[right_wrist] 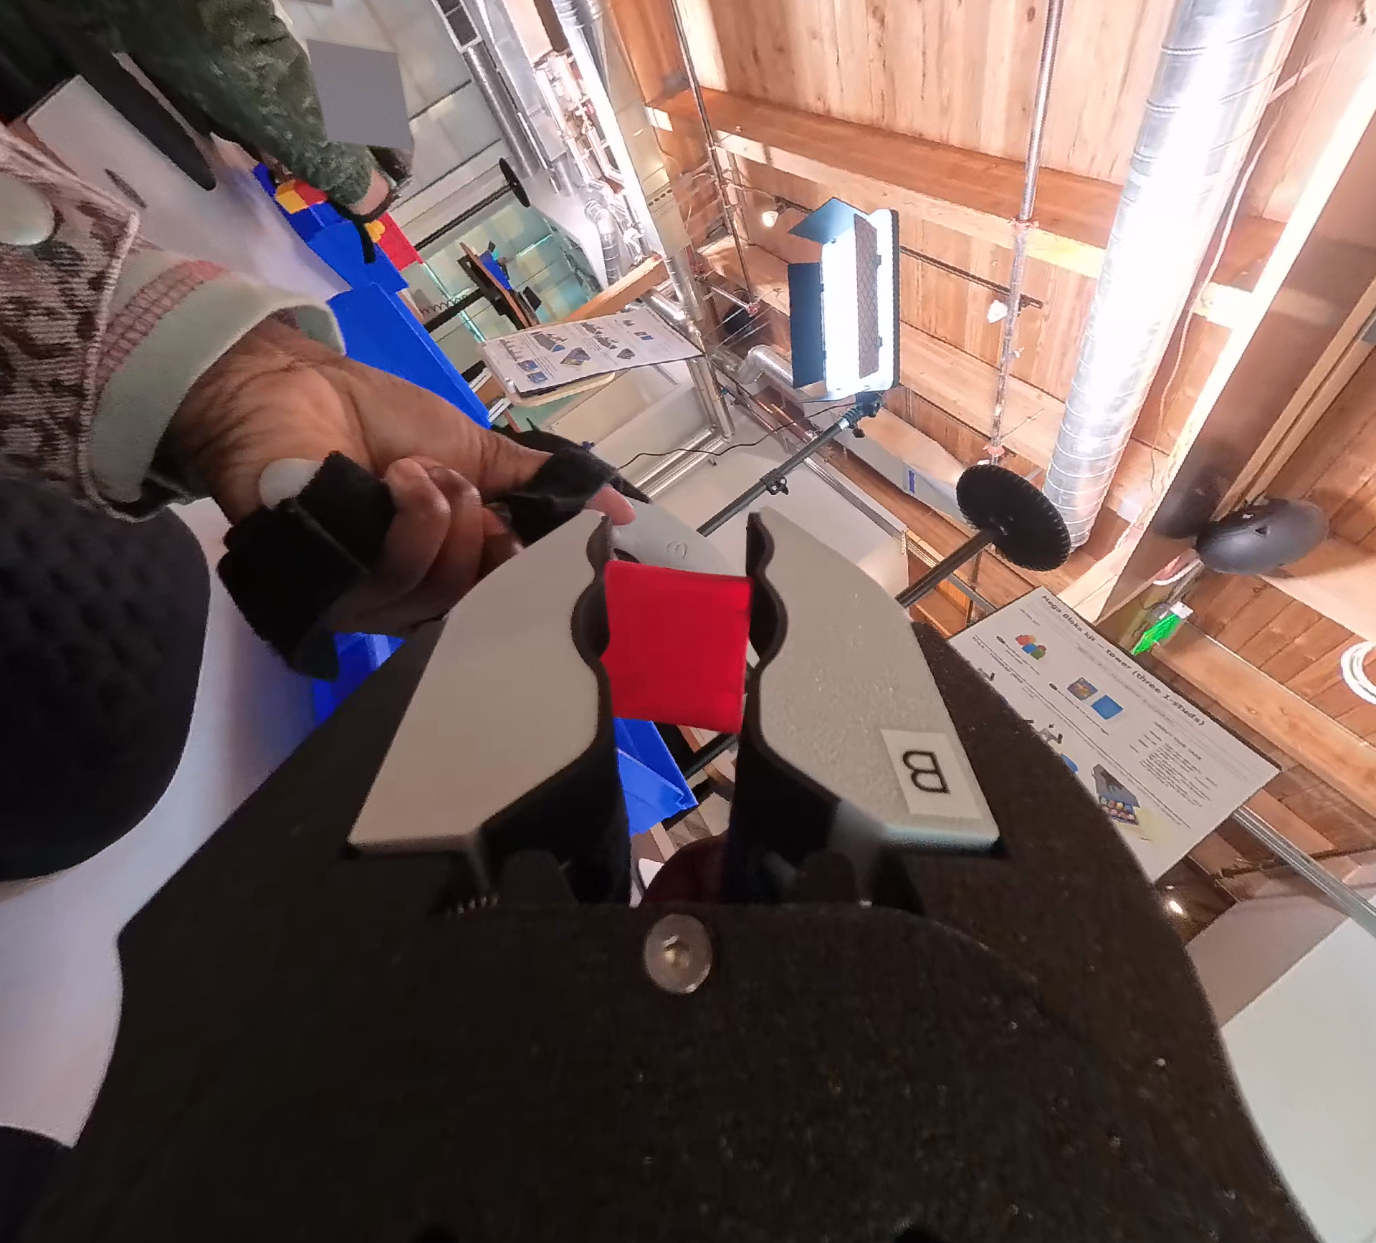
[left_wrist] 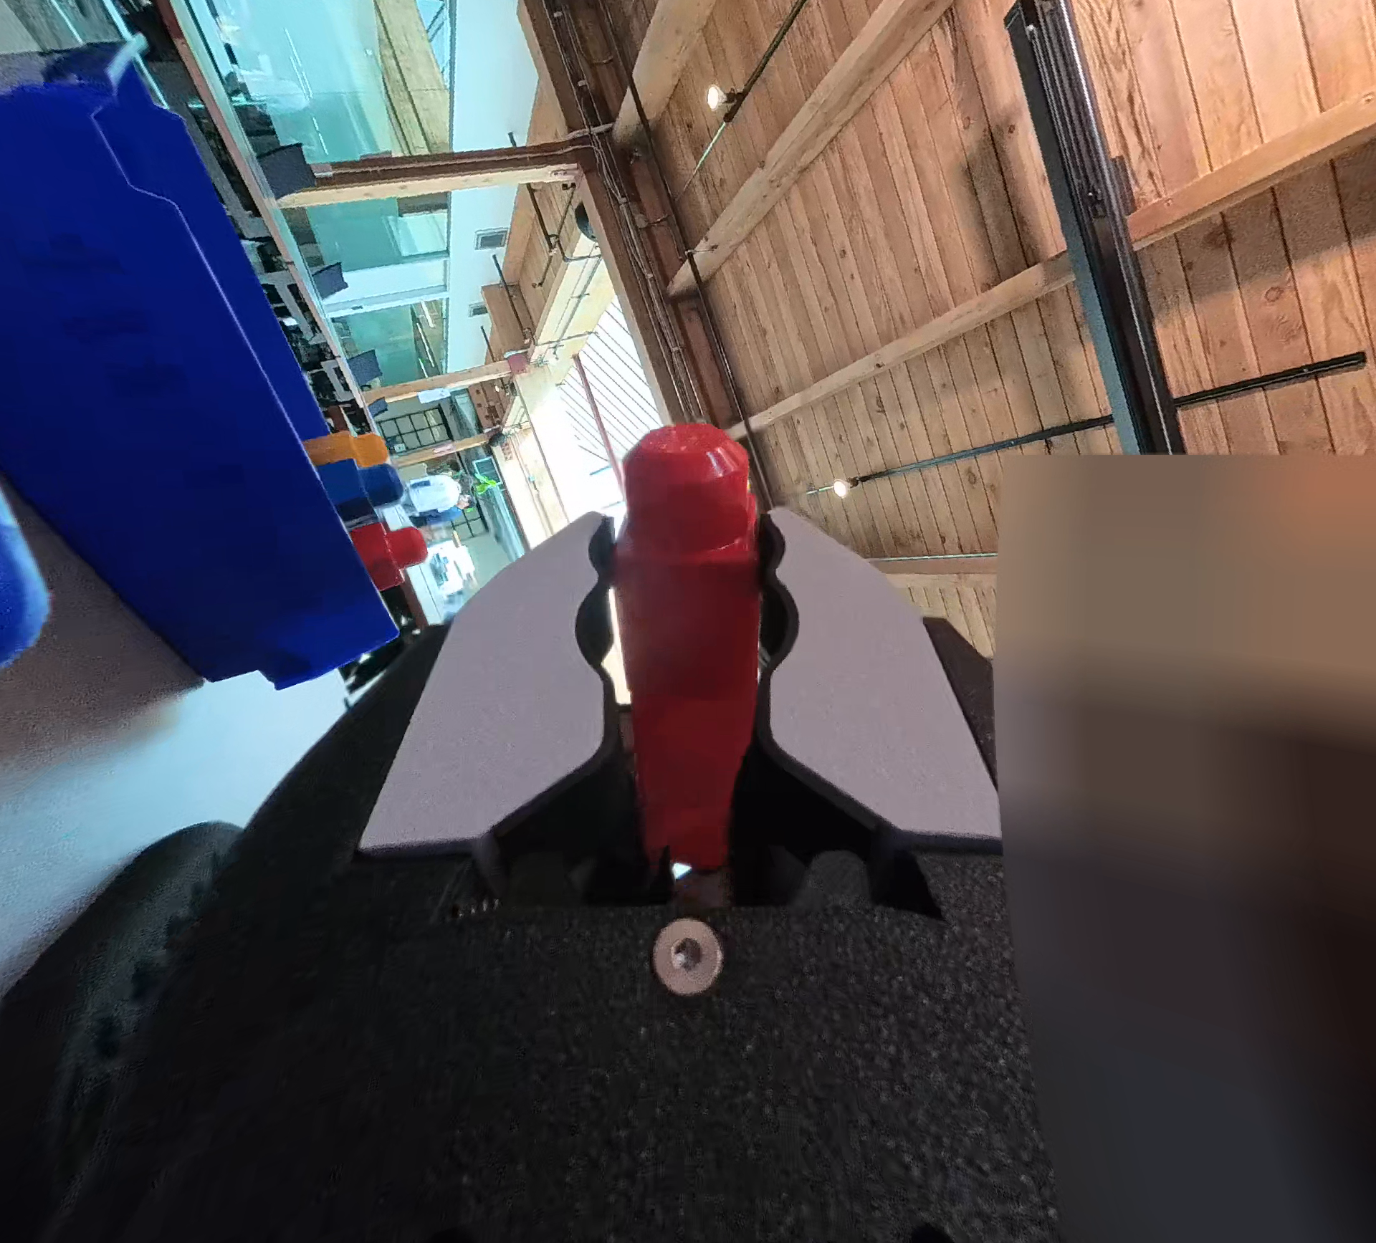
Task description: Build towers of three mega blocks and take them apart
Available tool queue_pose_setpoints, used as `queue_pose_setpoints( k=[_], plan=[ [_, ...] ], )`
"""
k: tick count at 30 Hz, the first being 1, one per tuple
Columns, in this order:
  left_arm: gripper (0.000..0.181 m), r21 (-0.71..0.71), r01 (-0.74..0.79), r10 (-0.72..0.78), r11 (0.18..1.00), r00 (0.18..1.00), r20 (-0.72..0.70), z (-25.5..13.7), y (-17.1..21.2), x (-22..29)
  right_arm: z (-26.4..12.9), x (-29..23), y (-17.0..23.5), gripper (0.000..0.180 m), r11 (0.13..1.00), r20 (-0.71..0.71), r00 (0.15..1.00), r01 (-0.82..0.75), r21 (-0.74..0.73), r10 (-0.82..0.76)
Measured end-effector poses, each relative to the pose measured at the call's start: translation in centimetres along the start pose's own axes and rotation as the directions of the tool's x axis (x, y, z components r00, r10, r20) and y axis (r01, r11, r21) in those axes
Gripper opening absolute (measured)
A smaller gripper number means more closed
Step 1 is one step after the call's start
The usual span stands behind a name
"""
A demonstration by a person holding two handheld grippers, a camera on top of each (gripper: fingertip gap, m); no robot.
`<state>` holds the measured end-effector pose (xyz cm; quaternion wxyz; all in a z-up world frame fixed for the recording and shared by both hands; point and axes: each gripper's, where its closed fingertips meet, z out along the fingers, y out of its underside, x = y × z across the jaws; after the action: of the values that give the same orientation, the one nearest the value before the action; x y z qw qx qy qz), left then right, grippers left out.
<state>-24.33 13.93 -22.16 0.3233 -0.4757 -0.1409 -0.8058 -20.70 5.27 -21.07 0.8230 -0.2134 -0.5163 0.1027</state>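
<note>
Both claws grip red blocks aloft, one tower visible behind.
The left claw [left_wrist: 685, 530] clenches a red plastic stud block [left_wrist: 689, 612]; the right claw [right_wrist: 674, 530] grasps a red square block [right_wrist: 676, 645], both off the desk. An orange-blue-red stacked tower [left_wrist: 365, 507] stands beside the blue plastic bin [left_wrist: 149, 351], so joining or separating seems unfinished.

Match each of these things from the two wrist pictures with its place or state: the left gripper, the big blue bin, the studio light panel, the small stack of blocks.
1 left gripper
2 blue bin
3 light panel
4 block stack

a lit, on a stand
b left of the gripper, near
c shut on a red block
d beyond the bin

1-c, 2-b, 3-a, 4-d
</note>
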Motion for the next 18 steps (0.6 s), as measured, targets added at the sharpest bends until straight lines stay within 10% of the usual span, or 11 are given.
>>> queue_pose_setpoints(
  k=[3, 18],
  plan=[
    [0.063, -0.145, 0.066, -0.075, 0.987, 0.995, -0.060, 0.4, 2.5, 0.1, -0.1, 0.3, 0.5, 0.034, 1.000, -0.032, 0.999, 0.016, -0.016, -0.017],
    [0.036, -0.054, -0.139, 0.134, 0.989, 0.987, -0.089, -0.5, 1.1, 1.2, -0.1, 1.1, 2.7, 0.037, 0.986, -0.130, 0.986, -0.120, -0.119, 0.104]
  ],
)
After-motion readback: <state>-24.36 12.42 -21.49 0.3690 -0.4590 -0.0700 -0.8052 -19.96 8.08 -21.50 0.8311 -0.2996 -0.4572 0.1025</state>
